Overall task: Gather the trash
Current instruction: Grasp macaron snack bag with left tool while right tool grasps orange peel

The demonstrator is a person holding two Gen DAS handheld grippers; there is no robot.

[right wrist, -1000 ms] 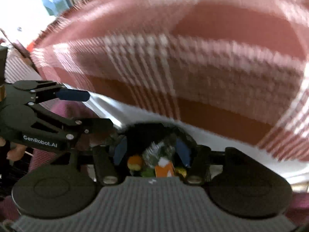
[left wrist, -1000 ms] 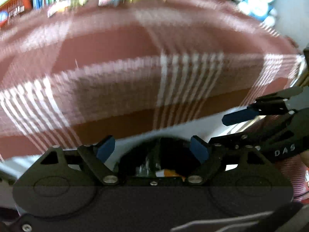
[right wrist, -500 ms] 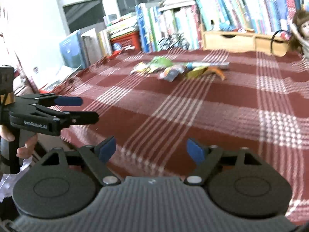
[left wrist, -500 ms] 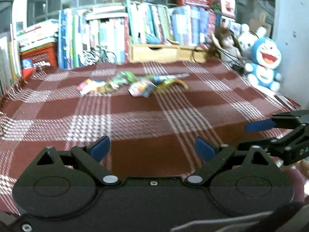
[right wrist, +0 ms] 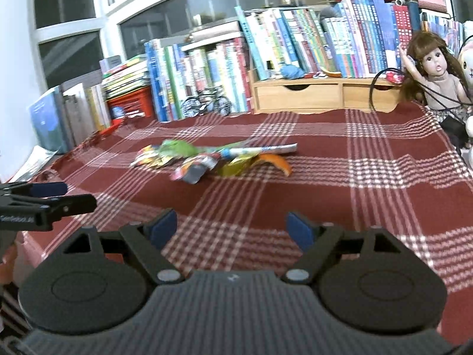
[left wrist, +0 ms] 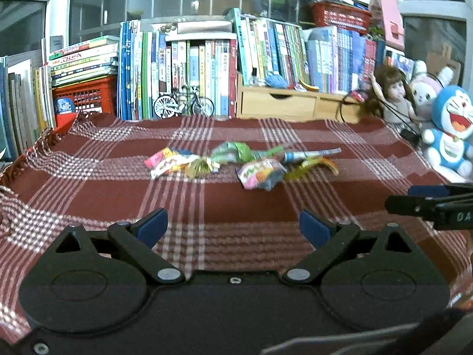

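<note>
1. As seen from the left wrist camera, the left gripper (left wrist: 233,226) fills the bottom of the view with its blue-padded fingers (left wrist: 153,225) spread wide and nothing between them; the jaws have just been opening. Ahead of the fingers and well apart from them, a loose cluster of trash wrappers (left wrist: 236,164) lies on the plaid-covered surface (left wrist: 88,195). The cluster stretches crosswise, from a pink and yellow wrapper (left wrist: 168,164) on its left end to a thin rolled stick wrapper (left wrist: 310,155) on its right end. The right gripper (left wrist: 428,204) shows at the right edge, level with this one. Books (left wrist: 192,71) and soft toys (left wrist: 449,136) stand behind the trash.

2. As seen from the right wrist camera, the right gripper (right wrist: 232,227) likewise holds nothing, its fingers (right wrist: 298,230) parted; its jaws have also just been opening. The same wrappers (right wrist: 212,159) lie ahead and slightly left of centre, well apart from the fingers, with an orange scrap (right wrist: 278,162) at the nearest right end. The left gripper (right wrist: 44,204) shows at the left edge.

3. Judging from both views, neither hand is clearly nearer; the left end of the cluster suits the left hand, the right end the right hand, and each must reach forward.
</note>
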